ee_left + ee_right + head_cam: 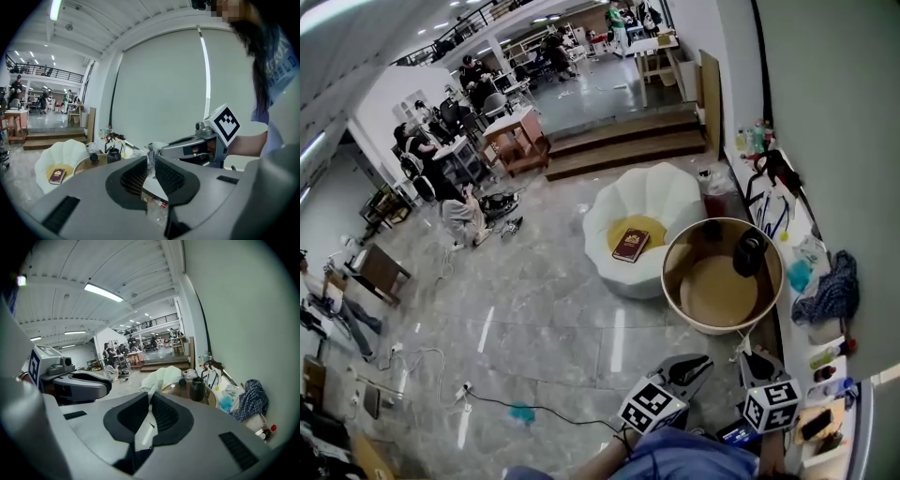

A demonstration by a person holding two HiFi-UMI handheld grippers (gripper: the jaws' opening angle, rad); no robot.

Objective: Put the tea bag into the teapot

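From where I stand, both grippers sit low in front of the person, well short of the round tray table (675, 292). The dark teapot (750, 253) stands on it, with a small dark round piece (711, 228) beside it.

The right gripper (150, 399) has its fingers pinched on a thin pale sachet (146, 430). That looks like the tea bag, though from this angle I can't be sure. The left gripper (151, 161) has its fingers squeezed on a clear crinkled packet (150, 157).

The carry to the pot is the step in hand. To do it well, I'd bring the right gripper squarely over the teapot's mouth and tip the sachet downward. I'd let go only once its lower end is inside the rim. The left gripper should stay off to the side so the packet doesn't brush the pot.
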